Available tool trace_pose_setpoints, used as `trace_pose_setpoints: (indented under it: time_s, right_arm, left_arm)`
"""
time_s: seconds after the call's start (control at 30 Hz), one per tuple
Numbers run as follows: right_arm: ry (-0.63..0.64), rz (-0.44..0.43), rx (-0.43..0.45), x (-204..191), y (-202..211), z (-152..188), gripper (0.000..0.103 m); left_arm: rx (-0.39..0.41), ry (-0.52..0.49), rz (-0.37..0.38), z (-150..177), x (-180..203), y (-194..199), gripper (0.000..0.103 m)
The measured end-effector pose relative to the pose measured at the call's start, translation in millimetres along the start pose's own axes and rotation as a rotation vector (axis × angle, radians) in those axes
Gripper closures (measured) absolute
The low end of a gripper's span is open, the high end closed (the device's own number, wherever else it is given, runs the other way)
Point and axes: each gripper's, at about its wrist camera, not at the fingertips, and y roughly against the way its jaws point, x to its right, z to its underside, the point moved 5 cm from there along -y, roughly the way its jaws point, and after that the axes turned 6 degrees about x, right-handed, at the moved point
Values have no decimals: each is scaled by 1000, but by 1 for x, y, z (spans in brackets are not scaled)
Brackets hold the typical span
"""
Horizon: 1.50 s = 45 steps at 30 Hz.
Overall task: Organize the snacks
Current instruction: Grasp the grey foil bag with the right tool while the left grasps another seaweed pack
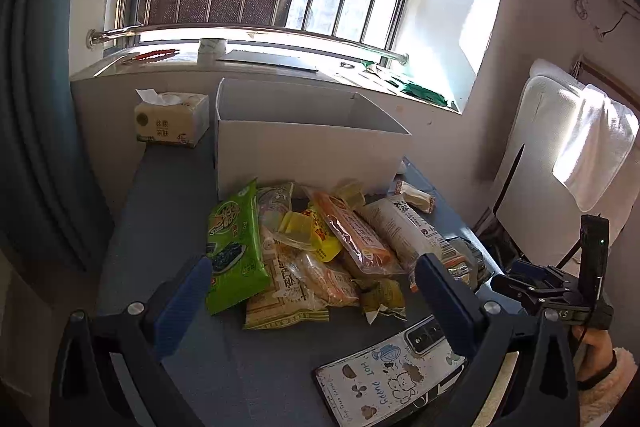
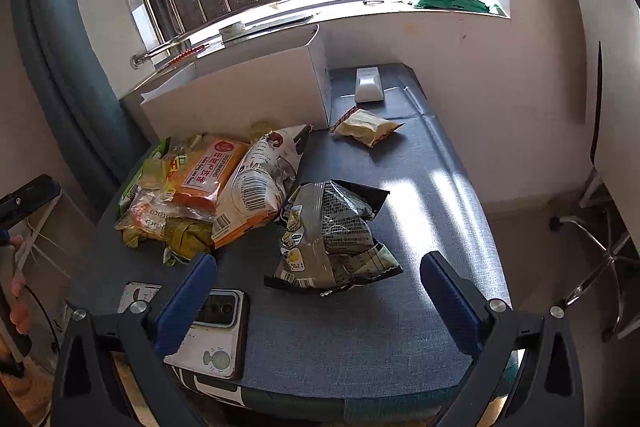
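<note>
Tongs (image 1: pixel 316 277) (image 2: pixel 320 277) wide apart, empty

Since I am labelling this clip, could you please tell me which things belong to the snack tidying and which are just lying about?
Belongs to the job:
- snack pile
- green seaweed pack
- grey crumpled bag
- small yellow packet
- white cardboard box

Just lying about:
- phone
- tissue pack
- small white device
</note>
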Motion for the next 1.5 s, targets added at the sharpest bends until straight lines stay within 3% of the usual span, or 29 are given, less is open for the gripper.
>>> trace_pose_setpoints:
  time_s: [0.37, 0.77, 0.8, 0.9, 0.93, 1.1, 1.2, 1.27, 1.4, 1.5]
  right_arm:
    - [4, 19, -103, 12, -45, -2, 0]
    - [146, 58, -196, 0, -72, 7, 1]
    - [147, 40, -200, -1, -73, 8, 18]
    - [120, 4, -187, 0, -69, 7, 38]
    - [117, -6, -175, -1, -65, 6, 40]
    - [91, 13, -121, 4, -35, 6, 41]
    - [37, -18, -82, 8, -15, 2, 41]
    - [17, -35, -54, 9, -2, -1, 41]
    - [34, -31, -29, 4, 12, -6, 41]
    - [42, -36, -30, 0, 11, -8, 41]
  left_arm:
    - [-53, 94, -30, 13, -29, -9, 0]
    - [-120, 216, -5, 18, -57, -32, 0]
    - [-127, 231, -3, 18, -60, -35, 0]
    - [-149, 249, -4, 17, -70, -48, 0]
    - [-155, 256, -9, 16, -75, -53, 0]
    - [-218, 292, -6, 15, -95, -83, 0]
    - [-257, 292, -54, 17, -107, -103, 0]
    - [-270, 301, -33, 17, -111, -115, 0]
    - [-296, 417, 26, 14, -122, -136, 0]
    - [-319, 412, 21, 11, -121, -150, 1]
